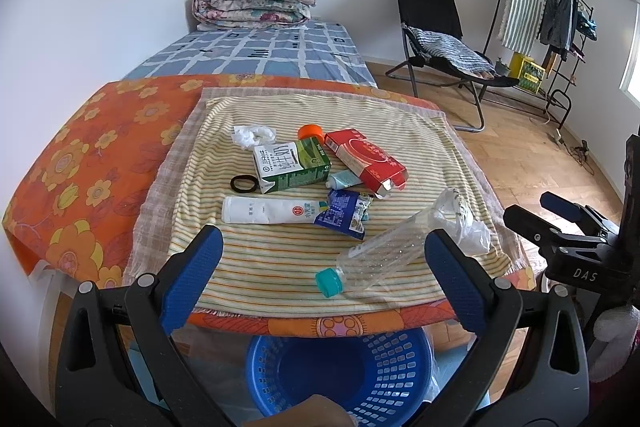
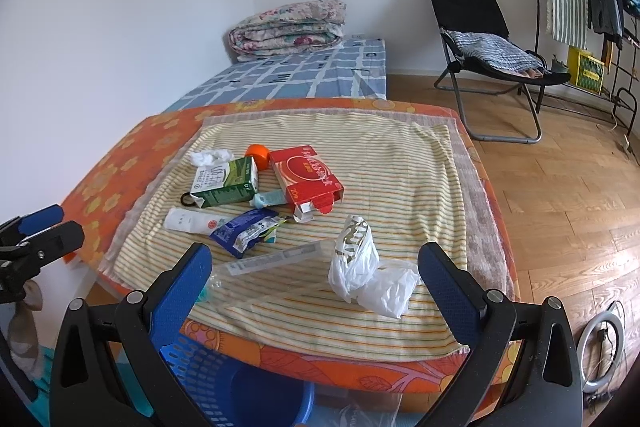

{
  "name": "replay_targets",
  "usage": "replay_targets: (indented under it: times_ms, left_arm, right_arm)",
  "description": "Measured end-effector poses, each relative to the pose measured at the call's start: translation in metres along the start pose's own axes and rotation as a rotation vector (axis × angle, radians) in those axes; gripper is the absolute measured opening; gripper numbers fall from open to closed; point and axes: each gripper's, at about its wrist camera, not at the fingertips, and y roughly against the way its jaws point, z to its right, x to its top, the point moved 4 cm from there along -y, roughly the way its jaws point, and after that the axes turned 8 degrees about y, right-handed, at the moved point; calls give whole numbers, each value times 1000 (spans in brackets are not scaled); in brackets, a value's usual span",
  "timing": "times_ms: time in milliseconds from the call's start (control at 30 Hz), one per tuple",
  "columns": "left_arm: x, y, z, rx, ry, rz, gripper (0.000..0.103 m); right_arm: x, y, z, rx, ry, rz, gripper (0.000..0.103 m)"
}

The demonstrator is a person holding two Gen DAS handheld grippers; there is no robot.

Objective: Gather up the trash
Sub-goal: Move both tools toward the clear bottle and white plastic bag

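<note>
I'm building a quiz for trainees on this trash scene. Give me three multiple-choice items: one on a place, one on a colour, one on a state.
1. Where is the blue basket?
A. on the bed
B. below the table's near edge
C. on the chair

2. What colour is the clear bottle's cap?
A. teal
B. red
C. black

3. How do the left tongs stand?
A. shut on the bottle
B. shut on nothing
C. open, holding nothing

Key: 1 B, it shows under the orange cloth's near edge; 2 A, the cap by the bottle's neck is teal; 3 C, the pads stand wide apart with nothing between them.
</note>
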Motion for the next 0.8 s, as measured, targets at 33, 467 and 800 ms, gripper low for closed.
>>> replay_targets:
  times_ms: [33,467,800]
  left_arm:
    - [1,0,0,1,0,0,103]
    - [-1,1,-1,-3,2,2,103]
    - [-1,1,-2,-3,0,3,103]
  right_arm:
    - [0,0,0,-2,0,0,102]
    - [-3,-1,4,-3,-14,-9,102]
    - [-2,0,5,-3,-15,-11,102]
